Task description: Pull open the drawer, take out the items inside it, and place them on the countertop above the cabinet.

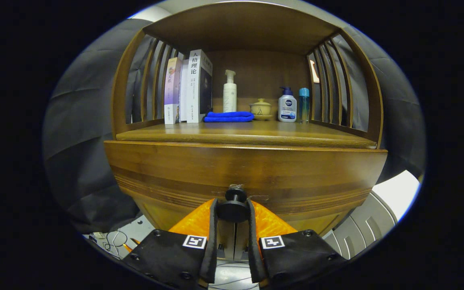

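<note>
Wooden cabinet (244, 169) with a slatted-sided countertop (256, 131) above the drawer front. On the countertop, along the back: upright books (189, 86), a folded blue cloth (228, 117) just beside them, a white pump bottle (229, 93) behind the cloth, then a small lidded ceramic pot (260, 108), a white-and-blue pump bottle (287, 105) and a slim blue bottle (304, 104). Front part of the countertop bare wood.

The gripper (233, 209) has both fingers pressed on the drawer knob (235, 204).

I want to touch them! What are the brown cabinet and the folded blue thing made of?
The brown cabinet looks like varnished wood: grain lines and a soft shine show. The folded blue cloth looks like soft fabric, probably a towel. The gripper has its fingers closed on the round black drawer knob.
</note>
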